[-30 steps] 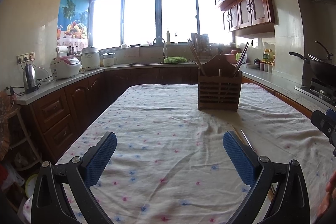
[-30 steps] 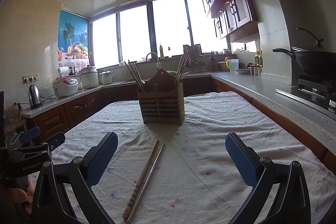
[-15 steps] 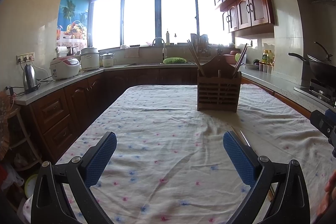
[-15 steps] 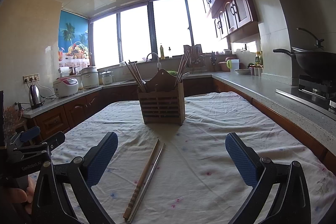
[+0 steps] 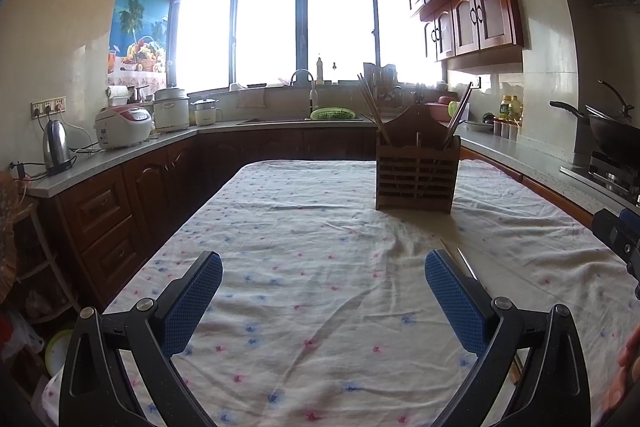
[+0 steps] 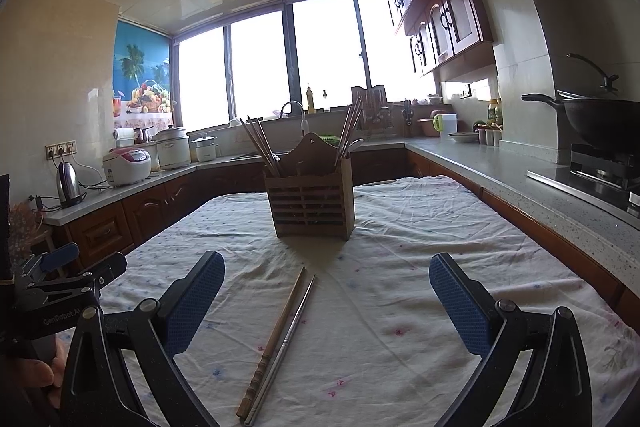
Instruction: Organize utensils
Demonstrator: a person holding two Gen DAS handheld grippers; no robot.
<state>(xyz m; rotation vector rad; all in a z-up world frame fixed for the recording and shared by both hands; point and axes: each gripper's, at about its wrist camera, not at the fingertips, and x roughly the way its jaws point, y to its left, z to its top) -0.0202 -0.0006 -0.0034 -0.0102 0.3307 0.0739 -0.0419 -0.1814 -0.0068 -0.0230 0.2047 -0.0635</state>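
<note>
Chopsticks are what you have left to sort: a wooden chopstick [image 6: 276, 337] and a metal chopstick [image 6: 286, 341] lie side by side on the tablecloth [image 6: 400, 307], just ahead of your right gripper [image 6: 326, 301] and between its fingers in that view. Neither is picked up yet, so the job looks only partly done. Your right gripper is spread wide and empty. Your left gripper [image 5: 322, 301] is also spread wide with nothing in it, hovering over bare cloth to the left of the pair.

Further back, the wooden utensil holder [image 6: 312, 201] stands upright on the cloth. It already carries chopsticks: a bundle leans out of its left compartment, another out of its right. What sits in the middle you cannot tell.
</note>
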